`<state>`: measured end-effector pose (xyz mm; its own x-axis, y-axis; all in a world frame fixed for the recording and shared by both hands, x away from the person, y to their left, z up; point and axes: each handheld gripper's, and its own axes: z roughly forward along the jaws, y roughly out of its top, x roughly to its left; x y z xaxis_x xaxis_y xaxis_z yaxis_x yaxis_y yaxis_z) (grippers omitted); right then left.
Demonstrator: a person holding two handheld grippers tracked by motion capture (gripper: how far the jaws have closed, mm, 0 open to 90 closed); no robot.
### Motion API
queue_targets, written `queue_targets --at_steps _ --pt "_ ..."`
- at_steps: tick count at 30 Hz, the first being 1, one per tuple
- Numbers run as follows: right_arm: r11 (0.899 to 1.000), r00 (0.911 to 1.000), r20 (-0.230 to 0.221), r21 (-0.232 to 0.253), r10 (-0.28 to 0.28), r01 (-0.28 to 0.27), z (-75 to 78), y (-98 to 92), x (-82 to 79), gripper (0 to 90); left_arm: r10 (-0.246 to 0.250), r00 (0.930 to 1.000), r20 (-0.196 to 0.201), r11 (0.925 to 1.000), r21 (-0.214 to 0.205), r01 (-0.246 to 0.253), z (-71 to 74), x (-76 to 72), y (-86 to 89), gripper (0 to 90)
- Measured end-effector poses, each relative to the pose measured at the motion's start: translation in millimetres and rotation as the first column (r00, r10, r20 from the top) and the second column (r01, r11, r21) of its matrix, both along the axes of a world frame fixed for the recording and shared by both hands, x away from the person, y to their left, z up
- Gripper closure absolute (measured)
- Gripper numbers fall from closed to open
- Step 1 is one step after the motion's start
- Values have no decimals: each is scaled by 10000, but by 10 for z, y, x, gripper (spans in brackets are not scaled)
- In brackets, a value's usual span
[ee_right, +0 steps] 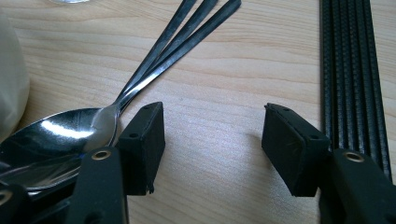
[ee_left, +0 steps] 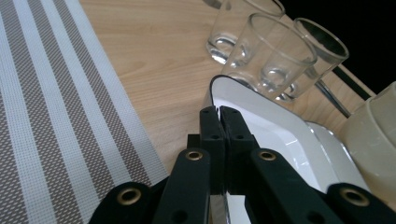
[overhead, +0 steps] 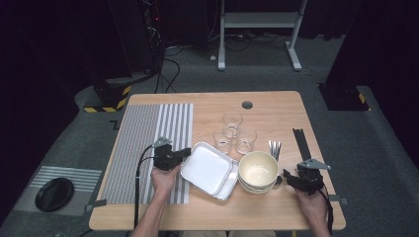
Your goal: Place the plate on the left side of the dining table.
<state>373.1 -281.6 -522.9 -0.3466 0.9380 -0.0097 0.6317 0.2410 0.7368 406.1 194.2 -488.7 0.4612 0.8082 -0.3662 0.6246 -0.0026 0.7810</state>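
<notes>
White plates [overhead: 207, 170], stacked at lower centre of the high view, pinched by the rim so the top one can be lifted off.
Left gripper [ee_left: 219, 116]: jaws clamped shut on that rim.
Right gripper [ee_right: 212, 140]: jaws wide apart, nothing between them, parked beside spoons [ee_right: 70, 135], ready for cutlery.
Bowls [overhead: 258, 171] and glasses [overhead: 232, 133] grouped just beyond, placemat [overhead: 148, 148] left, probably awaiting settings.

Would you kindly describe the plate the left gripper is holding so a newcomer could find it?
Start at the striped mat; just right of it lies a stack of plates. It is the top plate, white, square with rounded corners, its rim pinched by the left gripper.
</notes>
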Motion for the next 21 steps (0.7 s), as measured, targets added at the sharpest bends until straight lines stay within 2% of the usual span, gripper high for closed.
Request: queue_targets --at_steps 1,3,9,10,21 --pt "10000 10000 2 10 -12 12 0 0 0 392 -105 9999 36 9999 13 105 -6 5 9 889" --pt "10000 10000 0 17 -4 4 -1 -2 2 392 99 9999 -23 9999 -33 -99 -5 -4 4 889" --pt "10000 10000 -7 24 -11 11 -1 -1 1 392 29 10000 54 10000 78 -30 6 13 31 889" --pt "10000 10000 4 12 -9 9 -1 -1 1 392 166 9999 -1 9999 -5 -166 1 13 26 889" --pt "10000 10000 7 6 -7 7 -1 0 1 392 294 9996 23 9995 150 -294 -12 25 45 889"
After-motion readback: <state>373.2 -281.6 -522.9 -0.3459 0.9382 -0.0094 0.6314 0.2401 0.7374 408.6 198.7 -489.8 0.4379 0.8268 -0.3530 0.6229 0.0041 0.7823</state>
